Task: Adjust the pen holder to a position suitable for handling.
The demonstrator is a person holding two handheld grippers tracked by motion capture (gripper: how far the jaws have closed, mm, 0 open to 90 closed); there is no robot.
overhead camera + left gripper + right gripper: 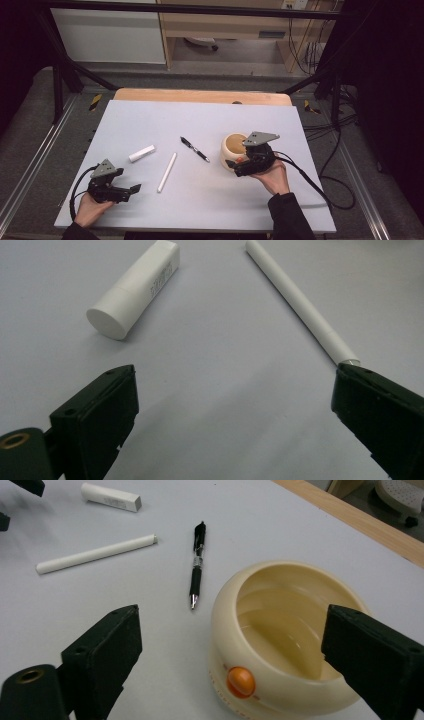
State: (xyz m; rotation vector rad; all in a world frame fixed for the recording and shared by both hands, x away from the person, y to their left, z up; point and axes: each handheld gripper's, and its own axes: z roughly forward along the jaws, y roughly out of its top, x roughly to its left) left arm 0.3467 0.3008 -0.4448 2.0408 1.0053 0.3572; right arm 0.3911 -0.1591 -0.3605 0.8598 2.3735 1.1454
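A cream round pot (231, 144) with an orange knob (240, 681) stands right of the table's middle and looks empty inside. My right gripper (236, 160) is at its near side, open; in the right gripper view (232, 625) its left jaw is clear of the pot (225, 630) and its right jaw hangs over the rim. A black pen (195, 149) (196, 570) lies just left of the pot. A long white stick (167, 172) (300, 305) and a short white tube (142, 153) (135, 290) lie farther left. My left gripper (129, 182) (235, 372) rests open and holds nothing, its right jaw near the stick's end.
The grey table top (200, 120) has a wooden strip (200, 95) along its far edge. Black frame bars (60, 65) stand at the back corners. Cables (325, 165) trail off the right side. In the right gripper view the stick (95, 554) and tube (111, 496) lie beyond the pen.
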